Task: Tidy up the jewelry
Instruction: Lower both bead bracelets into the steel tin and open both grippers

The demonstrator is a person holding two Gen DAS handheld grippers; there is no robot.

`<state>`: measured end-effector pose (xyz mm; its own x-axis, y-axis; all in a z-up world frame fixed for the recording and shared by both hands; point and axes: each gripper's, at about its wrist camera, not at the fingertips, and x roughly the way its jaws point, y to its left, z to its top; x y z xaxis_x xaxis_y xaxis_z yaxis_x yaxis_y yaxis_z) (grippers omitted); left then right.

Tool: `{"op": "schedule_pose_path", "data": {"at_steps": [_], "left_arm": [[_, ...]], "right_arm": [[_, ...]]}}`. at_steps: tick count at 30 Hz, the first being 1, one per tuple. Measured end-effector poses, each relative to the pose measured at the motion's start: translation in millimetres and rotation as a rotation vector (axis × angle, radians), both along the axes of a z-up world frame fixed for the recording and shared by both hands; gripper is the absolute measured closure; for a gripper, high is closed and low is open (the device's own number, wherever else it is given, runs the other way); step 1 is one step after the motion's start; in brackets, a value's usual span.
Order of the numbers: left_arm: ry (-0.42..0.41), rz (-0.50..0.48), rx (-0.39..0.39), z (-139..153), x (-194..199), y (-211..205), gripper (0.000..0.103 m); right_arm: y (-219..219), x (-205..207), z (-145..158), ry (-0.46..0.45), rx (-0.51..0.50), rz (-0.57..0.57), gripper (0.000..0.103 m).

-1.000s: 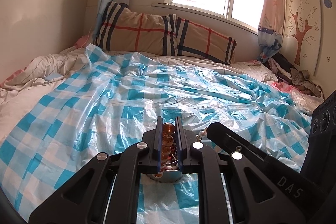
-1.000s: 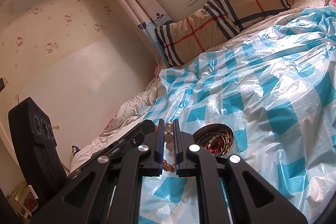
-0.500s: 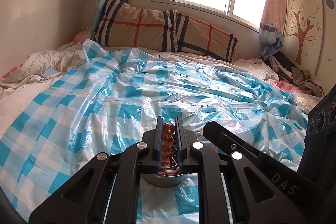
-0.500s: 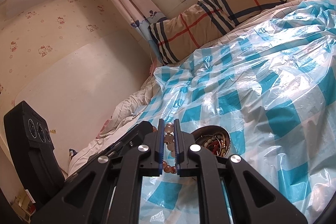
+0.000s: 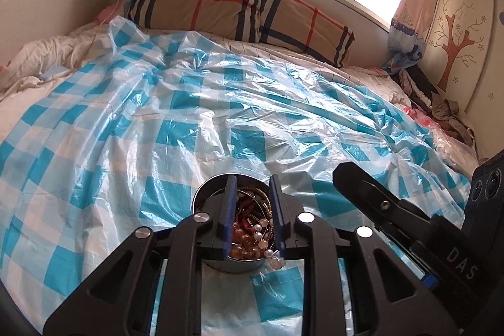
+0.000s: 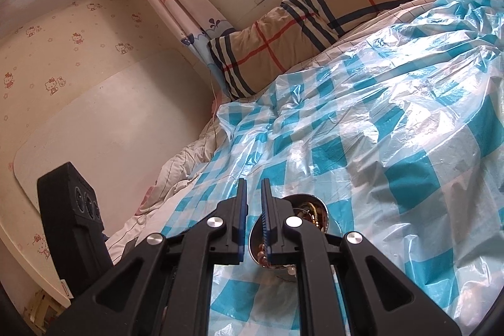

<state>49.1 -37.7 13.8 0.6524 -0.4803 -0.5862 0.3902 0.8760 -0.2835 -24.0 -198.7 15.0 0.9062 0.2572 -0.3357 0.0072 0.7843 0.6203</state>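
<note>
A round metal bowl (image 5: 201, 196) sits on the blue-and-white checked plastic sheet (image 5: 189, 115) on the bed. It holds several pieces of jewelry, with an amber bead bracelet (image 5: 241, 244) and a pale bead strand (image 5: 272, 260) that hangs over its near rim. My left gripper (image 5: 250, 202) is open right above the bowl, nothing between its fingers. My right gripper (image 6: 253, 194) is open and empty, just left of the bowl (image 6: 326, 211); its arm also shows in the left wrist view (image 5: 393, 207).
A plaid pillow (image 5: 233, 5) lies at the head of the bed under the window. Crumpled clothes (image 5: 441, 106) lie at the far right. White bedding (image 5: 41, 59) and a wall bound the left side.
Both grippers have opened and let go of the bead bracelets, which now lie in the bowl. Both grippers have come down closer to the bowl.
</note>
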Motion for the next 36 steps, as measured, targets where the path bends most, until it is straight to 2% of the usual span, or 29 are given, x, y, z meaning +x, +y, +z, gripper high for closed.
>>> {"op": "schedule_pose_path", "data": {"at_steps": [2,4,7,12,13,15,17,19,21,26,31,36], "left_arm": [[0.006,0.028,-0.035,-1,2,9,0.054],[0.004,0.052,-0.056,-1,3,16,0.053],[0.010,0.082,-0.078,-1,5,23,0.053],[-0.006,0.145,-0.090,3,6,36,0.051],[-0.004,0.151,-0.092,3,6,38,0.050],[0.002,0.165,-0.093,3,8,41,0.050],[0.005,0.167,-0.093,2,8,42,0.050],[0.001,0.165,-0.088,3,7,41,0.050],[0.000,0.162,-0.088,3,7,41,0.049],[0.000,0.163,-0.088,3,7,41,0.048],[-0.002,0.163,-0.086,3,7,41,0.048],[-0.010,0.169,-0.084,4,6,42,0.048]], "right_arm": [[-8,-2,-3,0.019,0.016,-0.028,0.092],[-14,-6,-6,0.046,0.015,-0.053,0.091],[-14,-10,-13,0.133,-0.018,-0.061,0.082],[7,13,-38,0.310,-0.107,0.032,0.071],[11,17,-41,0.319,-0.116,0.052,0.067],[16,26,-46,0.321,-0.122,0.083,0.050],[17,33,-52,0.333,-0.103,0.103,0.048],[15,34,-57,0.341,-0.062,0.127,0.059],[14,31,-57,0.354,-0.075,0.119,0.074],[8,22,-54,0.339,-0.043,0.094,0.094],[4,15,-42,0.283,-0.064,0.055,0.094],[12,3,-11,0.098,-0.106,0.062,0.094]]}}
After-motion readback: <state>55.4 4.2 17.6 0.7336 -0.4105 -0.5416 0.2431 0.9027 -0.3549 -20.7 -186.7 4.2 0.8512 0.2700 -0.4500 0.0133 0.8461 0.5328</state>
